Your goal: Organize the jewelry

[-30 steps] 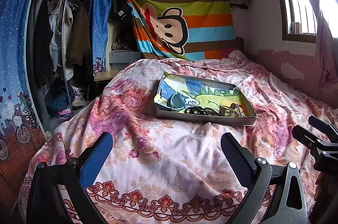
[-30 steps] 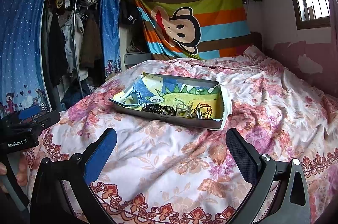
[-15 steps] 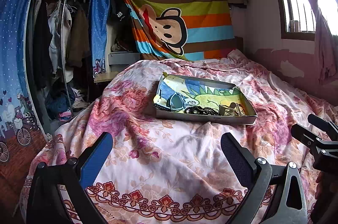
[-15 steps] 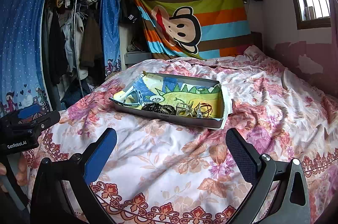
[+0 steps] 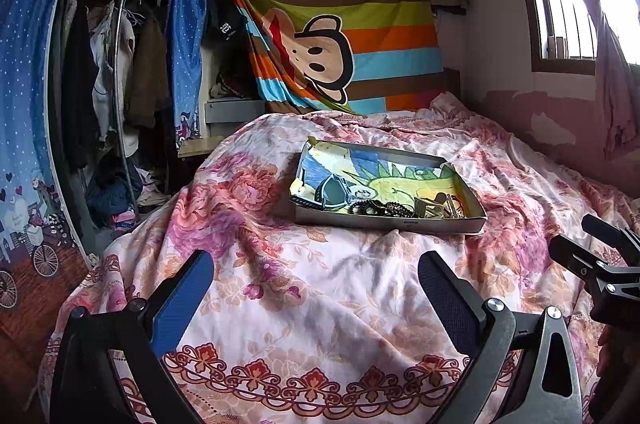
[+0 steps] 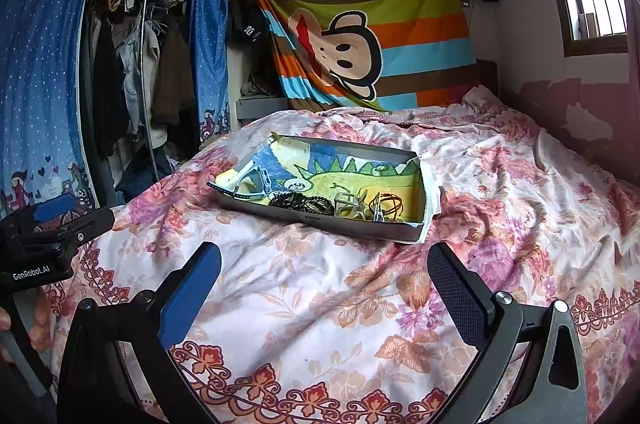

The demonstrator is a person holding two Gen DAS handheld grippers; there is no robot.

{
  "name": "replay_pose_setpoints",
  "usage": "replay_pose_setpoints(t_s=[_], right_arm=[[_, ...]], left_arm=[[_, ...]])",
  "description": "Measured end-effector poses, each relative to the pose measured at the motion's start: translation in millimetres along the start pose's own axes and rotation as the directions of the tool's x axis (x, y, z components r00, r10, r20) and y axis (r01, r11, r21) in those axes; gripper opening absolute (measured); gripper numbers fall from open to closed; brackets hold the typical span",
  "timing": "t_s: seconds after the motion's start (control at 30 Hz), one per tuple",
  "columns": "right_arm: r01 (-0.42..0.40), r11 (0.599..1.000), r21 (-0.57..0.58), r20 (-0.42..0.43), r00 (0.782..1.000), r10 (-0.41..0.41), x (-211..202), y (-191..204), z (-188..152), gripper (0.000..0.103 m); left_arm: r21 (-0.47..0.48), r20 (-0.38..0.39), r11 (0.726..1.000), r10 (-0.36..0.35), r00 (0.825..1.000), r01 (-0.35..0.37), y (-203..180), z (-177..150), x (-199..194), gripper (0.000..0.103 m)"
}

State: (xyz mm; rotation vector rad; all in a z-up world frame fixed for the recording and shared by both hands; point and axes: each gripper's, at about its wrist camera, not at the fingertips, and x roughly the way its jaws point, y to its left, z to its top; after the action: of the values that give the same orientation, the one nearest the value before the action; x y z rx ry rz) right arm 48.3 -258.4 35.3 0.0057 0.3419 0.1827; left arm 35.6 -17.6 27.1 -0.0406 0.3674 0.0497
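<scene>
A shallow grey tray (image 5: 384, 224) (image 6: 320, 222) lined with a child's drawing sits in the middle of the bed. Along its near side lie a watch (image 5: 334, 190) (image 6: 256, 180), dark bead bracelets (image 5: 380, 209) (image 6: 304, 202) and gold-coloured pieces (image 5: 438, 206) (image 6: 372, 208). My left gripper (image 5: 316, 276) is open and empty, above the quilt short of the tray. My right gripper (image 6: 324, 272) is open and empty, also short of the tray. Each gripper shows at the edge of the other's view (image 5: 600, 264) (image 6: 44, 248).
The bed is covered by a rumpled pink floral quilt (image 5: 320, 304) (image 6: 320, 304). An open wardrobe with hanging clothes (image 5: 104, 84) and blue curtains stands to the left. A striped monkey blanket (image 5: 340, 44) hangs behind the bed. A window (image 5: 568, 4) is on the right.
Both views have shifted only slightly; the grippers stay open and the tray has not moved.
</scene>
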Motion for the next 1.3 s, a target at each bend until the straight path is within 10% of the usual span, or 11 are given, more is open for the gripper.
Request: replay_pose_setpoints(t_s=[1.3], right_arm=[[0.000, 1.000, -0.003, -0.003, 1.000, 0.000, -0.6, 1.3, 2.3, 0.101]], left_arm=[[-0.002, -0.033, 1.000, -0.012, 0.999, 0.012, 1.6, -3.9, 0.6, 0.103]])
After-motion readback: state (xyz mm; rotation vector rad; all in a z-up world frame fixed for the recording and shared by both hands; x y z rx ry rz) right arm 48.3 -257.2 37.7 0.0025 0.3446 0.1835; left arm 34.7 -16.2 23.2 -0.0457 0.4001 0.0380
